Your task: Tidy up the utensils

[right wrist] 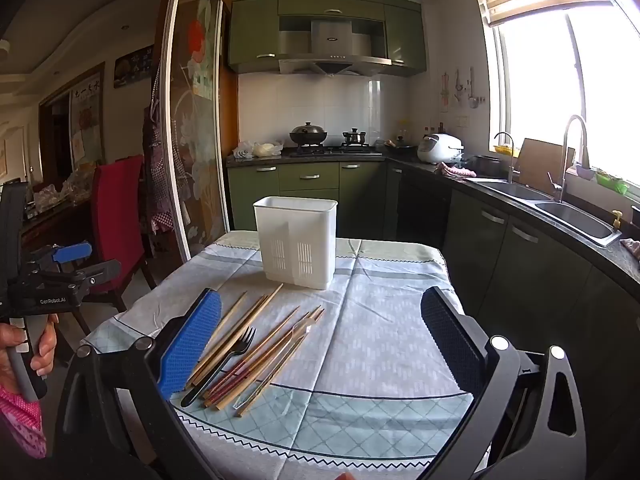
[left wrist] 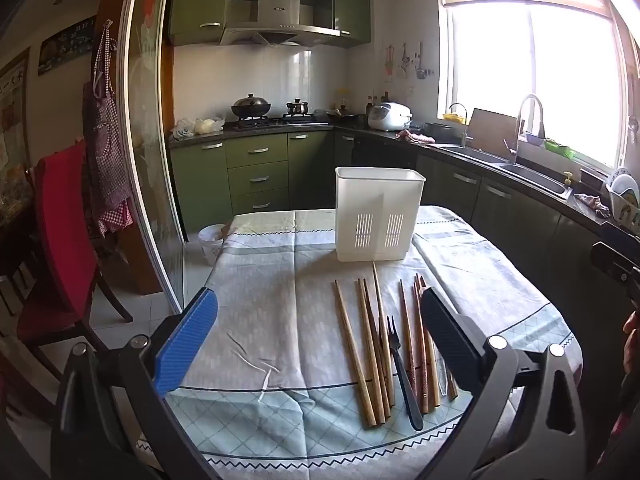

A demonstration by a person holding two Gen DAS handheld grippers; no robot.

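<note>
A white slotted utensil holder (left wrist: 378,214) (right wrist: 298,244) stands upright at the far side of the cloth-covered table (left wrist: 272,288) (right wrist: 384,320). In front of it lie several wooden chopsticks (left wrist: 370,356) (right wrist: 236,336), a black plastic fork (left wrist: 404,376) (right wrist: 226,362) and a clear plastic utensil (left wrist: 442,376) (right wrist: 276,364). My left gripper (left wrist: 320,344) (right wrist: 90,262) hovers open above the table's near edge, its black finger (left wrist: 452,340) over the right-hand chopsticks. My right gripper (right wrist: 322,344) is open too, its blue finger (right wrist: 192,344) over the chopsticks' near ends. Neither holds anything.
A red chair (left wrist: 60,240) (right wrist: 116,224) and a sliding glass door (left wrist: 148,140) stand to the left of the table. Green cabinets, a stove (left wrist: 272,118) and a sink counter (right wrist: 560,208) line the back and right. A small bin (left wrist: 210,240) sits by the table's far left corner.
</note>
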